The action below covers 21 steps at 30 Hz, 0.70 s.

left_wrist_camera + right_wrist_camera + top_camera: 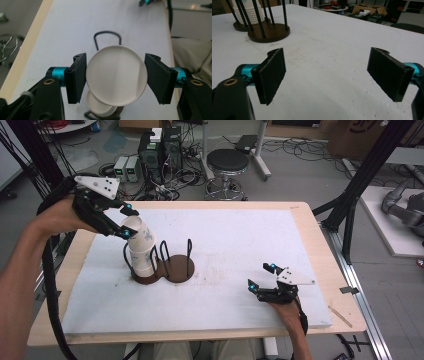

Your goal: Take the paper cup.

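A: Paper cup (140,236), white with small grey specks, tilted at the top of a stack (142,262) of the same cups, and the left gripper (126,222) has it clamped by the sides, just above the left half of the cup holder (172,270).

B: From the left gripper view its smooth round bottom (116,75) faces the camera, a pale disc squeezed between two matte black pads (77,77), with the next cup's base (100,107) peeking out below.

A: And the holder: two dark brown round bases joined like a figure eight, thin black wire hoops rising from them. The right half stands without cups.

B: Right gripper (261,276)?

A: Resting low on the white, slightly scuffed foam sheet (240,240) that covers the wooden bench (320,250), well apart from the holder, jaws spread wide with nothing between them. Its rough black pads (272,72) frame bare sheet in the right gripper view.
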Motion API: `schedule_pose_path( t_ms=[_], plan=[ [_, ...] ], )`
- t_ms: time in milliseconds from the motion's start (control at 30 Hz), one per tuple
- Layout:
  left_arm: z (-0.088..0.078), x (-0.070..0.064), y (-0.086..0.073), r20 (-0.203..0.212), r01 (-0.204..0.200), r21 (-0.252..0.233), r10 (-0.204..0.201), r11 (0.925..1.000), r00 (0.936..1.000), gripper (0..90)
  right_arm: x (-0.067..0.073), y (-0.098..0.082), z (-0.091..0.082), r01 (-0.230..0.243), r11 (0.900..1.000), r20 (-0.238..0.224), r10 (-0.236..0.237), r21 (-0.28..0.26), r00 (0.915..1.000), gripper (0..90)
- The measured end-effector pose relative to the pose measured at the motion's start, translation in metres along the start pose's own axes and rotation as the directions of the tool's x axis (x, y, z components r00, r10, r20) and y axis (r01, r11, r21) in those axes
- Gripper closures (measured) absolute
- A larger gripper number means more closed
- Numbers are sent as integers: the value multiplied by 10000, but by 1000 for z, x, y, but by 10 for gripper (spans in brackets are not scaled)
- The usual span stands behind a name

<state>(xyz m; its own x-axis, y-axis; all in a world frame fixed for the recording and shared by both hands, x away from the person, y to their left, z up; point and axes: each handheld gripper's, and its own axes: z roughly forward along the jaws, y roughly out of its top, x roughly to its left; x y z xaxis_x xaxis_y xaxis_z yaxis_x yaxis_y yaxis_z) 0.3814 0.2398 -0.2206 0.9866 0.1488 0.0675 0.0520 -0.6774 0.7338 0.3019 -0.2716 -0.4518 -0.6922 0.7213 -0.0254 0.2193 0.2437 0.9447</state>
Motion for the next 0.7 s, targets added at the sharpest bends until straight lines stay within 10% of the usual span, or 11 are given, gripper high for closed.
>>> schedule_pose_path(
  t_ms=[267, 433, 700],
  plan=[
    [11, -30, -3, 294, -525, -1023, 557, 9934, 9980, 366, 0, 0, 0, 34, 10000, 48, -34, -75, 10000, 157],
    [22, -52, -16, 145, -822, -2423, 883, 9667, 9960, 366, -1, 0, 0, -25, 10000, 0, 25, -65, 10000, 157],
    [48, -74, -47, 122, -207, -3891, 276, 9210, 9995, 365, -2, 0, 0, -29, 10000, -47, 29, -57, 10000, 157]
  ],
)
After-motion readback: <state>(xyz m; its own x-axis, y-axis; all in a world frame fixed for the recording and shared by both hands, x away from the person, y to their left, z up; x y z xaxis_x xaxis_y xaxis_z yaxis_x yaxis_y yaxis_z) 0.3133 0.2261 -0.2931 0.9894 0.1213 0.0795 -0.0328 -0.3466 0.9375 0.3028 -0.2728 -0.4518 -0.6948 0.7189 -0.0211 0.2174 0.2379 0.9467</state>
